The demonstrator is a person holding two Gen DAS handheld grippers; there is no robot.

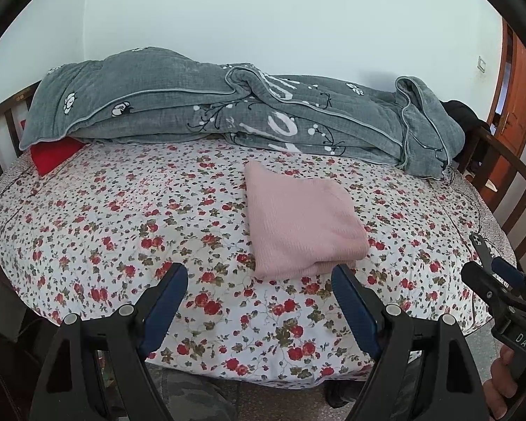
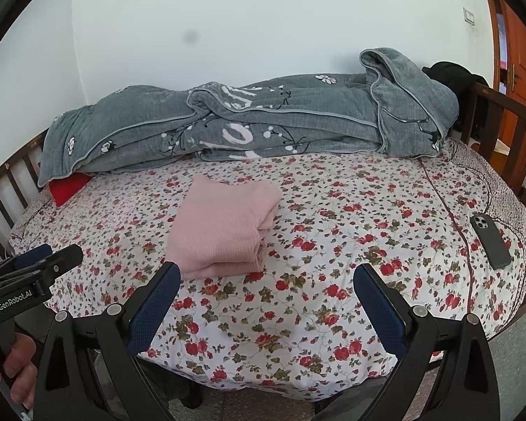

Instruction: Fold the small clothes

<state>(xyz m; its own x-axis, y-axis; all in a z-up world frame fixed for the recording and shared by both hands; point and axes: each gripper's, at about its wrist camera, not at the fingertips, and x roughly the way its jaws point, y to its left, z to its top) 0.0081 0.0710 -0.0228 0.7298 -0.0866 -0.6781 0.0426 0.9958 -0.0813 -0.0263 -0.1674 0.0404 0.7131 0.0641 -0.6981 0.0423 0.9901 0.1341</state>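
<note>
A pink knit garment (image 1: 301, 217) lies folded into a compact stack on the floral bedsheet (image 1: 122, 231); it also shows in the right wrist view (image 2: 221, 228). My left gripper (image 1: 259, 273) is open and empty, held just before the garment's near edge, above the bed's front. My right gripper (image 2: 266, 273) is open and empty, to the right of the garment's near corner. Each gripper shows in the other's view: the right one (image 1: 501, 277) at the right edge, the left one (image 2: 49, 256) at the left edge.
A rumpled grey quilt (image 1: 228, 105) lies along the back of the bed against the wall. A red cushion (image 1: 54, 154) peeks out under its left end. A dark phone (image 2: 491, 240) lies on the sheet at the right. Wooden bed rails (image 2: 501, 129) stand at both sides.
</note>
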